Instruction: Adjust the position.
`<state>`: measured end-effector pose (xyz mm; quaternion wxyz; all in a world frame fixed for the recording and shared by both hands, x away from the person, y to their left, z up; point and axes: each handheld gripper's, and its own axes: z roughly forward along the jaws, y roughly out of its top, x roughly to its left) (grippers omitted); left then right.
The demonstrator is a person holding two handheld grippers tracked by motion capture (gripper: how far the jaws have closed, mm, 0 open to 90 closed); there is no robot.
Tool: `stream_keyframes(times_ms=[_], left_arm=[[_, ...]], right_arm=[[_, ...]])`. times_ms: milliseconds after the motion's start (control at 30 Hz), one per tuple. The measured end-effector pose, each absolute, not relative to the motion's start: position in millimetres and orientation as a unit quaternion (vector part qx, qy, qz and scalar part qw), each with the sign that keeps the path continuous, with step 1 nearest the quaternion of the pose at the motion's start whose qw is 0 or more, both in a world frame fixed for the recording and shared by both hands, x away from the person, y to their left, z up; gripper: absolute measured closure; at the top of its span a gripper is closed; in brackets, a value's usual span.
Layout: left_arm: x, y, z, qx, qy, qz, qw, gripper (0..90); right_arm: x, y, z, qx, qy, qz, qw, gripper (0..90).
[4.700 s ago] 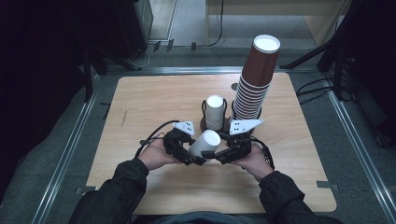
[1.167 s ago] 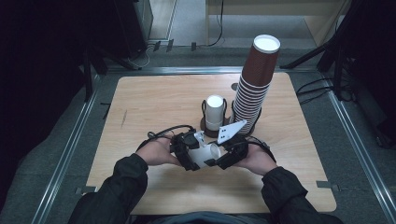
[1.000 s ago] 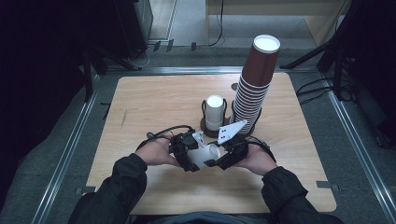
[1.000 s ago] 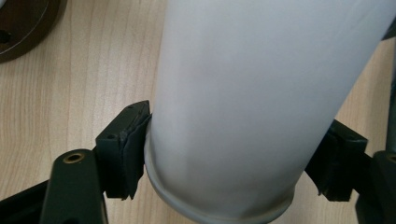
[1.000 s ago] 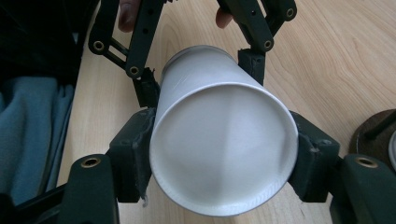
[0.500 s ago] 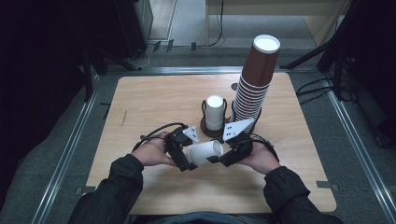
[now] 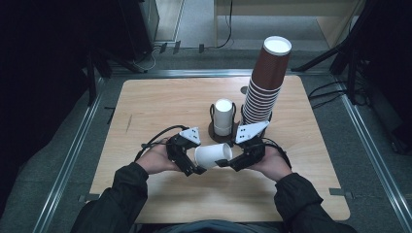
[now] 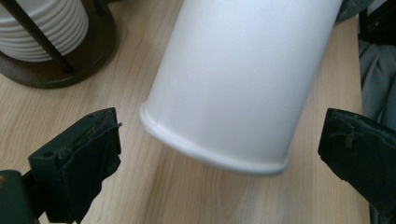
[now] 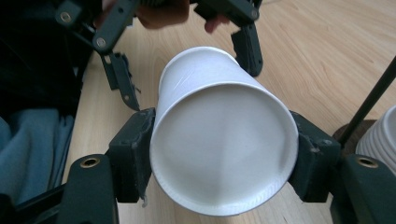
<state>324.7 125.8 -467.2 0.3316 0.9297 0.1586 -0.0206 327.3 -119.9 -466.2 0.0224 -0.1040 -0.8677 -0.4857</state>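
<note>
Dark floor and metal rails frame your wooden table, which lies pale under the high view. Largest on it is the tall stack of brown cups, rising at the far right with its white-lined mouth on top. Just left of that stack stands a dark round holder with upright posts, and a short stack of white cups sits inside it.

Nearer to you, between your two hands, a single white cup lies on its side above the table, its rim toward your left and its base toward your right.

Your right tool is clenched on the base end of that cup: in the right gripper view both black pads press against the cup's wall, one on each side.

Your left tool has let go. Its jaws have just been opening, and in the left gripper view they stand wide, one on each side of the cup's rim, with clear gaps between pads and paper.
</note>
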Motion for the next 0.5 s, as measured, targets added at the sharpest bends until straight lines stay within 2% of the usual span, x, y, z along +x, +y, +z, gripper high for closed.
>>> stream_keyframes(times_ms=[300, 367, 467, 500], left_arm=[[325.5, 123.3, -467.8, 0.918, 0.158, -0.039, 0.361, 0.2], [325.8, 123.5, -467.7, 0.913, 0.160, -0.046, 0.372, 6.9], [325.5, 123.0, -466.2, 0.910, 0.159, -0.047, 0.379, 7.6], [325.5, 123.6, -465.6, 0.908, 0.156, -0.049, 0.385, 12.4]], right_arm=[[327.7, -121.5, -461.6, -0.111, -0.841, -0.528, 0.048, 33.8], [327.9, -121.9, -461.4, -0.112, -0.836, -0.535, 0.053, 33.8], [327.7, -121.4, -461.3, -0.114, -0.831, -0.541, 0.058, 33.7], [327.6, -121.1, -461.2, -0.114, -0.831, -0.542, 0.058, 33.7]])
